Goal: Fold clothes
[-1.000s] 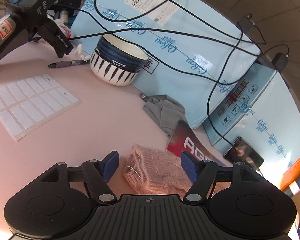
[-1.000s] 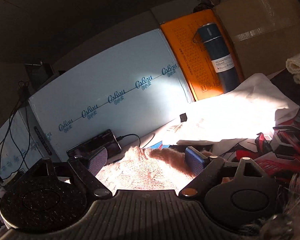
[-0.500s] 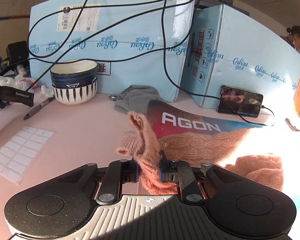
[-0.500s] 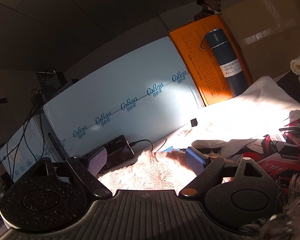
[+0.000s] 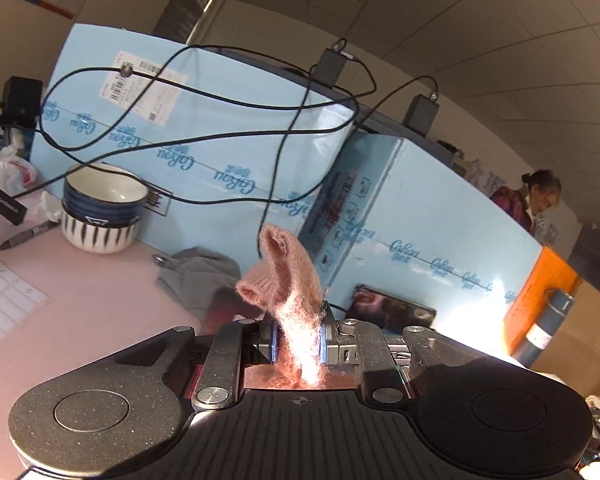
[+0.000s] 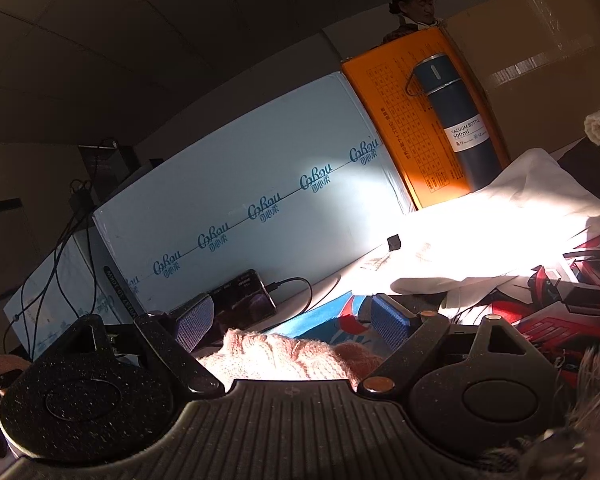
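One end of the pink knit (image 5: 284, 280) is pinched in your left hand-held gripper (image 5: 298, 346), lifted off the desk (image 5: 100, 304).
Your right hand-held gripper (image 6: 288, 322) hangs wide apart over the knit's other part, lying low beneath it.

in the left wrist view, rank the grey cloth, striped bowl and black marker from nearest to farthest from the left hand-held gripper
From the left hand-held gripper:
1. Grey cloth, crumpled just ahead, slightly left.
2. Striped bowl, farther left, against the blue box.
3. Black marker, farthest left, lying flat on the pink table.
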Demonstrator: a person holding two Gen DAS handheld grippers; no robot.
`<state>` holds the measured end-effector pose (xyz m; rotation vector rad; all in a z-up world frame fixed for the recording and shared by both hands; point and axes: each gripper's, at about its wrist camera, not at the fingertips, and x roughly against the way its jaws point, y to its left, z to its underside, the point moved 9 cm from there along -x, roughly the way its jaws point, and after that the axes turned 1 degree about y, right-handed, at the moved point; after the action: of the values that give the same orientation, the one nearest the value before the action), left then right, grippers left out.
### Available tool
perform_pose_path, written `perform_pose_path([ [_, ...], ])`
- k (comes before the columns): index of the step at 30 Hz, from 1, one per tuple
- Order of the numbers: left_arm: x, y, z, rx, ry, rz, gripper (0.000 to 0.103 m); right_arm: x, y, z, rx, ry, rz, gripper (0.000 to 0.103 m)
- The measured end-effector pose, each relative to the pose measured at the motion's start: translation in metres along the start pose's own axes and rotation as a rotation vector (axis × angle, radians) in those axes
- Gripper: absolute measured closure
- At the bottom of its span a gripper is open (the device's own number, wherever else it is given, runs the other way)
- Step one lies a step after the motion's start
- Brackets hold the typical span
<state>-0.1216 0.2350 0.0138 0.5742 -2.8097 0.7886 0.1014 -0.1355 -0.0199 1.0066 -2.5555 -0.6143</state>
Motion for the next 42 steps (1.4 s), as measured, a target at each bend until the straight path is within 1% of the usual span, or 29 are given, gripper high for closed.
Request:
perform_pose_path([
  [2,-0.011,-0.019,0.009,0.061,0.023,0.086,0.086,0.000,0.000,0.000,-0.003,0.001,-0.002,0.018],
  [4,-0.024,-0.035,0.021,0.125,0.049,0.151,0.085,0.000,0.000,0.000,-0.006,0.002,-0.003,0.018],
  [6,-0.036,-0.048,0.037,0.182,0.083,0.185,0.084,-0.001,0.000,-0.001,-0.008,0.005,-0.006,0.018],
  [7,-0.044,-0.054,0.046,0.201,0.107,0.191,0.079,-0.001,0.000,-0.001,-0.008,0.007,-0.007,0.018],
  [8,-0.052,-0.059,0.055,0.208,0.139,0.184,0.069,-0.001,0.001,-0.001,-0.008,0.008,-0.009,0.018],
  [9,-0.060,-0.062,0.065,0.212,0.173,0.170,0.061,-0.001,0.001,-0.001,-0.008,0.009,-0.010,0.018],
  [10,-0.066,-0.065,0.073,0.225,0.198,0.157,0.042,-0.001,0.001,-0.001,-0.008,0.010,-0.010,0.018],
  [11,-0.071,-0.066,0.080,0.248,0.212,0.147,0.029,-0.001,0.001,-0.001,-0.009,0.011,-0.011,0.018],
  [12,-0.074,-0.067,0.085,0.273,0.216,0.144,0.027,-0.001,0.001,-0.001,-0.010,0.013,-0.012,0.018],
  [15,-0.068,-0.067,0.087,0.381,0.152,0.174,0.023,-0.001,0.001,-0.002,-0.010,0.015,-0.015,0.018],
  [16,-0.063,-0.068,0.088,0.407,0.147,0.185,0.022,-0.001,0.002,-0.002,-0.009,0.015,-0.017,0.018],
  [19,-0.052,-0.074,0.092,0.443,0.167,0.246,0.022,0.000,0.004,-0.002,-0.006,0.013,-0.022,0.018],
  [21,-0.054,-0.078,0.100,0.435,0.210,0.262,0.019,0.000,0.005,-0.002,-0.001,0.012,-0.029,0.018],
  [22,-0.055,-0.080,0.104,0.430,0.231,0.269,0.015,0.000,0.006,-0.002,0.002,0.012,-0.032,0.018],
  [24,-0.057,-0.084,0.111,0.422,0.274,0.285,0.014,0.001,0.008,-0.002,0.011,0.012,-0.037,0.018],
  [25,-0.059,-0.085,0.114,0.413,0.287,0.293,0.014,0.001,0.009,-0.001,0.013,0.012,-0.038,0.018],
  [28,-0.068,-0.085,0.118,0.368,0.293,0.313,0.013,0.000,0.008,-0.001,0.008,0.017,-0.035,0.018],
  [31,-0.059,-0.086,0.111,0.357,0.274,0.327,0.013,-0.001,0.006,0.001,0.000,0.026,-0.032,0.018],
  [33,-0.041,-0.085,0.098,0.344,0.213,0.356,0.013,-0.001,0.006,0.001,-0.004,0.025,-0.030,0.018],
  [34,-0.031,-0.079,0.088,0.335,0.155,0.352,0.013,0.000,0.006,0.001,-0.006,0.024,-0.030,0.018],
  [36,-0.010,-0.058,0.067,0.334,0.021,0.288,0.010,0.000,0.006,0.001,-0.007,0.024,-0.029,0.018],
  [37,0.000,-0.043,0.057,0.345,-0.041,0.218,0.008,-0.001,0.006,0.001,-0.007,0.025,-0.030,0.018],
  [38,0.006,-0.023,0.051,0.359,-0.075,0.105,0.006,-0.001,0.007,0.001,-0.005,0.027,-0.032,0.018],
  [40,0.014,0.012,0.043,0.361,-0.093,-0.115,0.007,-0.002,0.009,0.003,-0.003,0.033,-0.040,0.018],
  [41,0.015,0.024,0.043,0.361,-0.081,-0.181,0.007,-0.003,0.010,0.003,-0.002,0.038,-0.043,0.018],
  [42,0.011,0.028,0.046,0.361,-0.044,-0.192,0.007,-0.003,0.010,0.004,-0.004,0.042,-0.045,0.018],
])
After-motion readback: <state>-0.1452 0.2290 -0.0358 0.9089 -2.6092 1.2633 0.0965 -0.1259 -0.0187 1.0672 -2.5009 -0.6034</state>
